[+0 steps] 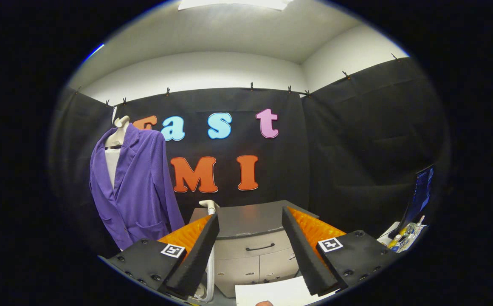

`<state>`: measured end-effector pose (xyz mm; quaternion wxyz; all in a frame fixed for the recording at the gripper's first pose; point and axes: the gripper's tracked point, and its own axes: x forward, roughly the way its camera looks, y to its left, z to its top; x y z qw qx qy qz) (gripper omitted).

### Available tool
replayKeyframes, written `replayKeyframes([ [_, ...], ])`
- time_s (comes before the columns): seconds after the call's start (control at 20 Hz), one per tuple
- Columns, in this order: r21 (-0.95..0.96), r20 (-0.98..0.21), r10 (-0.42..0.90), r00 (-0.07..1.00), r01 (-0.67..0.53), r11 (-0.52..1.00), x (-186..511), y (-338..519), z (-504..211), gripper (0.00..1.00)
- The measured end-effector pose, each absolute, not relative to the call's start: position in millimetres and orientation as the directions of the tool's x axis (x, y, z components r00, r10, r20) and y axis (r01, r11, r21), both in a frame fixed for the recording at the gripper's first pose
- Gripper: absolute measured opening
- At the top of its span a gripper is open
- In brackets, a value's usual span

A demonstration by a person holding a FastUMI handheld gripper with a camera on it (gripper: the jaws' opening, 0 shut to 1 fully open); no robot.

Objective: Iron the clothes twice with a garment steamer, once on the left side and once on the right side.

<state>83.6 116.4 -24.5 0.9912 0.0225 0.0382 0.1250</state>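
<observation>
A purple jacket (138,187) hangs on a white mannequin torso (118,131) to the left, beyond my left finger. The garment steamer's white head (209,206) pokes up just past the left fingertip, and its pale hose (210,272) runs down beside that finger. My gripper (250,219) is open, its two black foam-lined fingers (197,255) spread wide with nothing between them. The steamer head sits close to the left finger, not gripped.
A grey cabinet (254,250) with a drawer and doors stands straight ahead, between and beyond the fingers. A white sheet (271,293) lies low in front. A monitor (420,191) and small clutter (405,238) sit at the right.
</observation>
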Motion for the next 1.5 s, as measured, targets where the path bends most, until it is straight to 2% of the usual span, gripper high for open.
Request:
replayKeyframes([
  [0.35, 0.078, -0.145, 0.281, 0.949, -0.272, 0.959, 182, 190, -36, 0.98],
  [0.65, 0.168, -0.215, 0.367, 0.905, -0.336, 0.927, 279, 287, -42, 0.98],
  [0.8, 0.146, -0.264, 0.357, 0.896, -0.329, 0.933, 330, 318, -54, 0.98],
  [1.2, 0.153, -0.500, 0.324, 0.803, -0.287, 0.946, 430, 368, -153, 0.99],
  [1.5, 0.200, -0.635, 0.300, 0.712, -0.223, 0.954, 469, 378, -217, 0.99],
])
